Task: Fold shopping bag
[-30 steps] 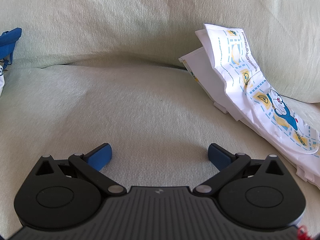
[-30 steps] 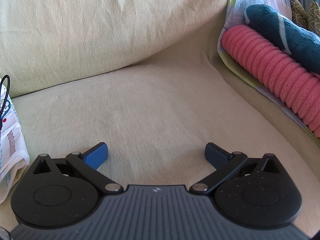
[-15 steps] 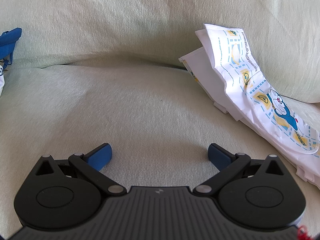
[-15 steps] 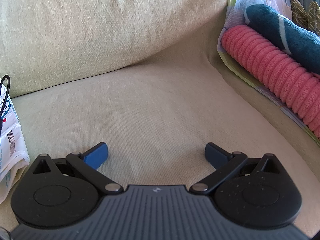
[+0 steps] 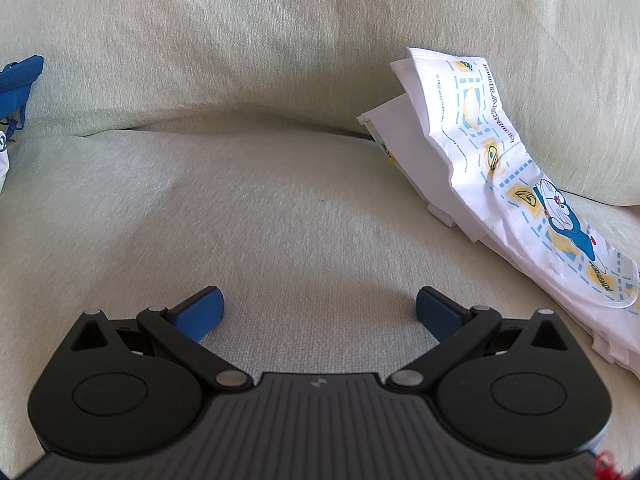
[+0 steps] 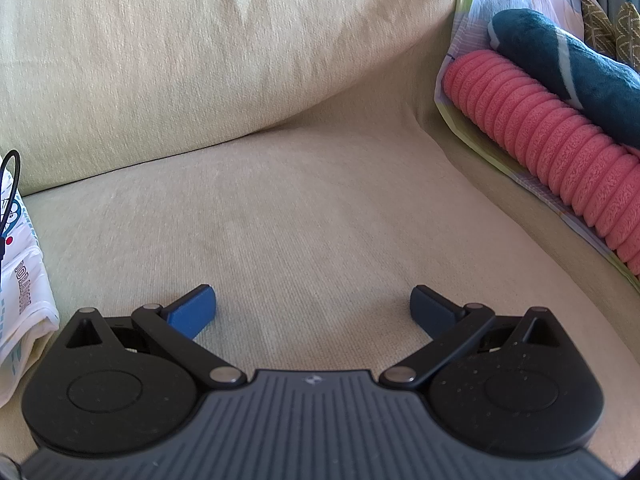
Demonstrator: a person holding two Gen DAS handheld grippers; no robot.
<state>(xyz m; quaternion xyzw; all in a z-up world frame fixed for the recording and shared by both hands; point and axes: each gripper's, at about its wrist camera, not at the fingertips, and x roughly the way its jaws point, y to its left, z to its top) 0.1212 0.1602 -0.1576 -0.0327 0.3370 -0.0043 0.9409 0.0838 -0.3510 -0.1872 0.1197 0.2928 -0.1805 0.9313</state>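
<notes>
A white shopping bag (image 5: pixel 496 176) printed with a blue cartoon cat lies crumpled on the sofa seat, its far end leaning on the back cushion at the right of the left wrist view. My left gripper (image 5: pixel 319 309) is open over bare seat fabric, well left of the bag, holding nothing. In the right wrist view the same bag (image 6: pixel 20 276) shows only as an edge at the far left. My right gripper (image 6: pixel 313 306) is open above the seat, to the right of the bag, with nothing between its blue fingers.
The pale green sofa seat (image 5: pixel 280 220) and back cushion (image 6: pixel 200 60) fill both views. A blue strap (image 5: pixel 18 88) pokes in at the far left. A pink ribbed roll (image 6: pixel 560 148) and a dark teal plush (image 6: pixel 568 64) lie along the right sofa arm. A thin black cable (image 6: pixel 10 184) crosses the bag.
</notes>
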